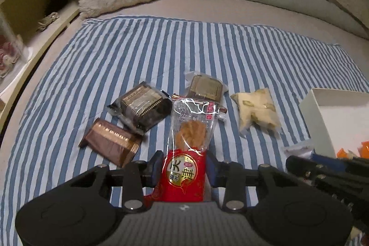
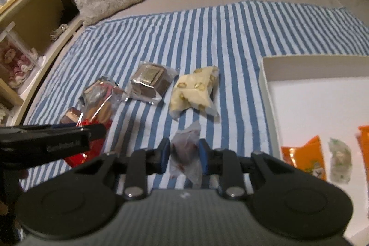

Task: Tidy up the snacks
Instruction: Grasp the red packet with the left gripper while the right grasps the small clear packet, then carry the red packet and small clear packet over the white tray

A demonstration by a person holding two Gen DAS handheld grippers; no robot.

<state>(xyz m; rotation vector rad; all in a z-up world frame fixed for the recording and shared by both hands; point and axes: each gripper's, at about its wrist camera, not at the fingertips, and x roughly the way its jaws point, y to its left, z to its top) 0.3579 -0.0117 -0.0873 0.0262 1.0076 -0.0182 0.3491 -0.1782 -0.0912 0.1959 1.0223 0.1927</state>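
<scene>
Both picks look made: the left tongs (image 1: 184,167) pinch the red biscuit packet (image 1: 187,153), the right tongs (image 2: 184,153) pinch a small clear-wrapped sweet (image 2: 185,151), so next each likely carries to the white box (image 2: 299,96) at the frame's right.

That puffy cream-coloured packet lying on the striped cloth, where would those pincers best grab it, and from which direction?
Probably from above, across one of the flat sealed ends of the cream packet, for instance the lower left corner. The middle bulges like a pillow and looks too wide and soft for the fingers. It lies clear of the neighbouring dark cake packet and the white box, so either side is free.
</scene>
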